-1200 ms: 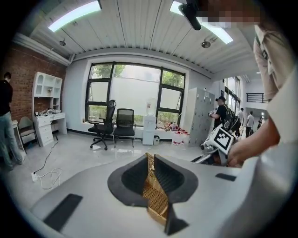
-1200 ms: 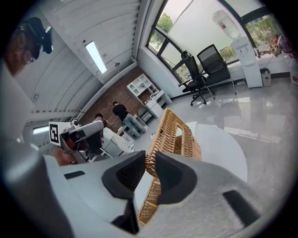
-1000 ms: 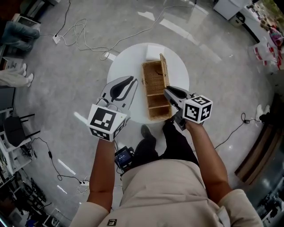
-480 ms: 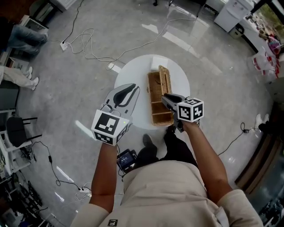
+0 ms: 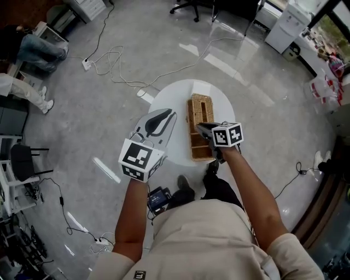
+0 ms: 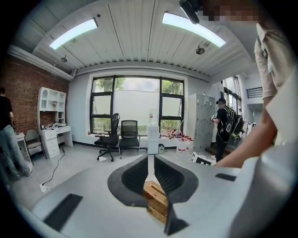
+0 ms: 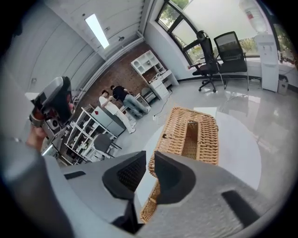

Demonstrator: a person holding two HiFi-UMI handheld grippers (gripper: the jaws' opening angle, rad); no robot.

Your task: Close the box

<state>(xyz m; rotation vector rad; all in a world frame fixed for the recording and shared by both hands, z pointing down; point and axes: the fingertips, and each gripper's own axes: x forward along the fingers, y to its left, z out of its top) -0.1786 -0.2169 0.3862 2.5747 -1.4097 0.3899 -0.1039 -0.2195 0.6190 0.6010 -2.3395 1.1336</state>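
A long wicker box lies on the round white table. Its slotted wicker lid is down over the far part, tilted in the right gripper view, where the lid slopes over the box's near end. My right gripper hovers at the lid's near left corner. Its jaws are closing to a narrow gap, with no pad pressing on the wicker. My left gripper hangs over the table left of the box, its jaws together and empty; the box shows beneath them.
Cables trail over the grey floor beyond the table. An office chair and a white cabinet stand further off. People are at the far left, and another person stands near the lockers.
The lid, upright along the box's right edge a second ago, has swung down over the box. My right gripper followed it leftward. The left gripper kept its place beside the box.
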